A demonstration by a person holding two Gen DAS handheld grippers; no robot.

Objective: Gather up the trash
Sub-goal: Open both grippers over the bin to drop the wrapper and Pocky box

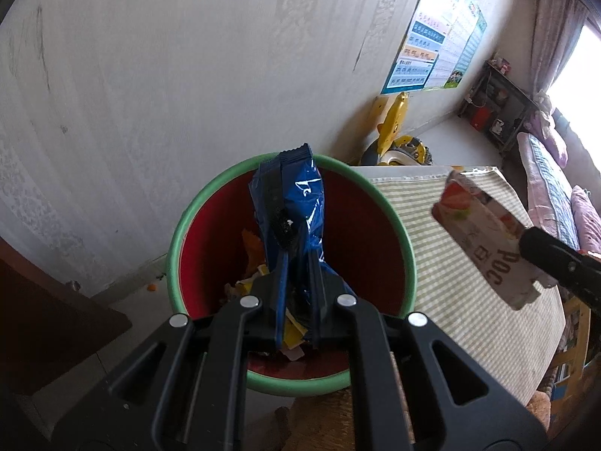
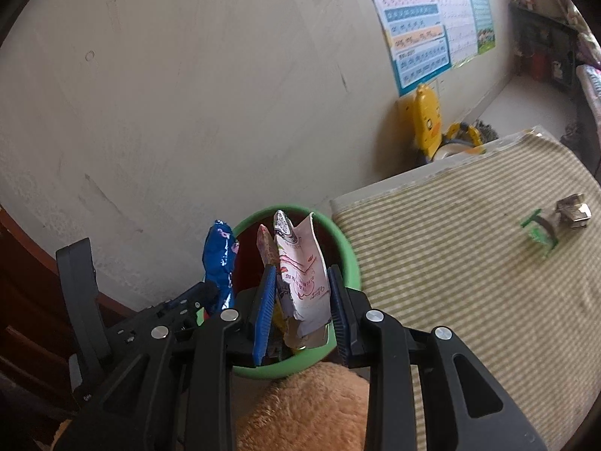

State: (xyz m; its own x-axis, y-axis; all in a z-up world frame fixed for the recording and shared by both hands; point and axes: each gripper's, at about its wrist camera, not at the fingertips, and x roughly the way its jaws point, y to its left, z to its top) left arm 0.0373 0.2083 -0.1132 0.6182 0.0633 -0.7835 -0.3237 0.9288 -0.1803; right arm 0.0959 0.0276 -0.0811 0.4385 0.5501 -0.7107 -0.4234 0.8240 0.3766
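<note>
Left gripper [image 1: 296,263]: I clamp a crinkly blue foil wrapper [image 1: 291,203].
Right gripper [image 2: 300,300]: I pinch a torn pink-white pouch [image 2: 302,274].
Bin [image 1: 398,221]: round, green-rimmed, red inside.

In my left gripper [image 1: 296,263] I've got a crinkled blue foil wrapper [image 1: 296,203], glossy, catching light. My right gripper [image 2: 300,293], matt black plastic with ribbed blue pads [image 2: 265,300], pinches a torn pink-and-white packet [image 2: 304,274] with a silvery lining. The round bin [image 1: 180,233] looks like smooth plastic, green rim, red inside. On the right, green-striped woven cloth [image 2: 450,263]; near me, tan plush fur [image 2: 300,406].
</note>
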